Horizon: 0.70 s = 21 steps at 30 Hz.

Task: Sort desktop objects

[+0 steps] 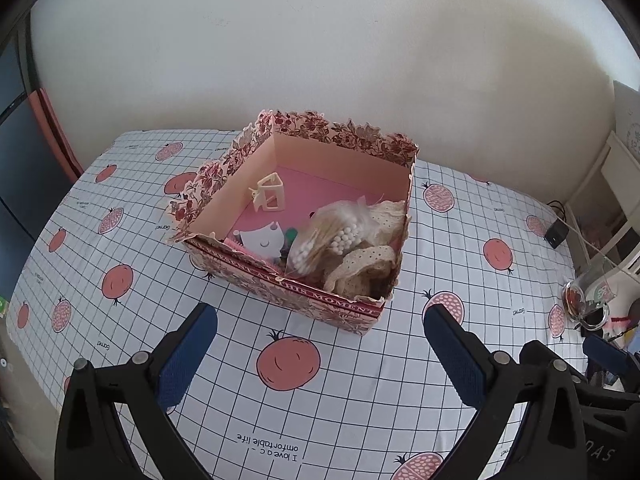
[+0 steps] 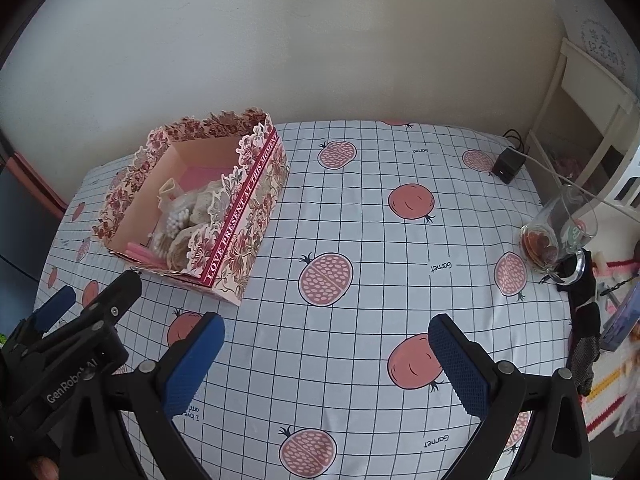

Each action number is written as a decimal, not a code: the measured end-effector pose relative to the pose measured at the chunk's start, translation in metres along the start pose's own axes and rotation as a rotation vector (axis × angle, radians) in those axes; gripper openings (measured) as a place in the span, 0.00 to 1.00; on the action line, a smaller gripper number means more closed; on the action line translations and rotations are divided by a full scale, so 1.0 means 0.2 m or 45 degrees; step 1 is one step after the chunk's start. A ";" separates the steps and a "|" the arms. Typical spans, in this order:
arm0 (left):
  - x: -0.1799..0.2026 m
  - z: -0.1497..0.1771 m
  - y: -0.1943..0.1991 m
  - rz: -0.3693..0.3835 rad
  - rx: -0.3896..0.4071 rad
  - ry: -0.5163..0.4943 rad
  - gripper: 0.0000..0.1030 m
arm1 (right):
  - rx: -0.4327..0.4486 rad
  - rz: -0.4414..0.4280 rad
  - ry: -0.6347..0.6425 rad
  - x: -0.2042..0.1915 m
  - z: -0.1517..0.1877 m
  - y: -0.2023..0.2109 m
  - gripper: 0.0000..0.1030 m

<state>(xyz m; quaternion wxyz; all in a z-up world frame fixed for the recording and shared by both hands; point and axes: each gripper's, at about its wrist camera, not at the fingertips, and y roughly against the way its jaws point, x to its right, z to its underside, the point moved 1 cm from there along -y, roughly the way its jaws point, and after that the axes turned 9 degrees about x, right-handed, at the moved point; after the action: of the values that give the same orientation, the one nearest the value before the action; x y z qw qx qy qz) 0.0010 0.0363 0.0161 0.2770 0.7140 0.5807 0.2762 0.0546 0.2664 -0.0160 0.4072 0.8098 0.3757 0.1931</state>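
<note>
A pink floral paper box [image 1: 224,196] [image 2: 244,220] stands on the checked tablecloth near the wall. Inside lie a cream hair claw [image 1: 271,193], a white card [image 1: 264,240], a bag of white beads [image 1: 340,240] [image 2: 176,216] and cream lace pieces [image 1: 368,264]. My left gripper [image 1: 320,350] hovers open just in front of the box, nothing between its blue pads. My right gripper [image 2: 326,360] is open over bare cloth to the right of the box, also holding nothing. The left gripper's body shows at the lower left of the right wrist view.
A glass mug [image 2: 560,232] [image 1: 588,296] with dark residue stands at the table's right edge beside a black sock [image 2: 584,304]. A black charger [image 2: 508,166] with a white cable lies at the back right. White shelving [image 2: 592,92] stands beyond. The wall is close behind.
</note>
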 end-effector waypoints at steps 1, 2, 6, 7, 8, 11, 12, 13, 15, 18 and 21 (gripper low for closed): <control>-0.01 0.00 0.00 -0.002 0.004 0.002 1.00 | 0.003 -0.003 0.009 -0.01 0.00 0.00 1.00; -0.02 0.00 0.00 -0.002 0.006 0.007 1.00 | 0.009 -0.004 0.019 -0.02 0.00 0.01 1.00; -0.06 -0.01 0.00 0.016 0.002 0.033 1.00 | 0.028 0.001 0.039 -0.05 0.00 0.03 1.00; -0.06 -0.01 0.00 0.020 0.003 0.035 1.00 | 0.029 -0.003 0.039 -0.06 0.00 0.03 1.00; -0.06 -0.01 0.01 0.021 0.006 0.035 1.00 | 0.030 -0.006 0.039 -0.06 0.00 0.03 1.00; -0.07 -0.01 0.02 0.018 0.024 0.026 1.00 | 0.035 -0.006 0.038 -0.07 0.00 0.03 1.00; -0.07 -0.01 0.02 0.017 0.027 0.024 1.00 | 0.036 -0.006 0.038 -0.07 0.00 0.04 1.00; -0.07 -0.01 0.02 0.017 0.029 0.023 1.00 | 0.037 -0.007 0.037 -0.06 0.00 0.04 1.00; -0.07 -0.02 0.02 0.018 0.028 0.023 1.00 | 0.036 -0.006 0.035 -0.06 0.00 0.04 1.00; -0.06 -0.01 0.02 0.014 0.025 0.021 1.00 | 0.033 -0.003 0.033 -0.06 0.00 0.03 1.00; -0.06 -0.02 0.02 0.010 0.027 0.020 1.00 | 0.035 -0.005 0.032 -0.06 0.00 0.04 1.00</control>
<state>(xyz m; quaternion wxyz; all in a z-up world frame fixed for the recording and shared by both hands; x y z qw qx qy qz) -0.0009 0.0241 0.0198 0.2636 0.7171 0.5829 0.2767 0.0507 0.2545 -0.0104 0.3915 0.8122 0.3849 0.1973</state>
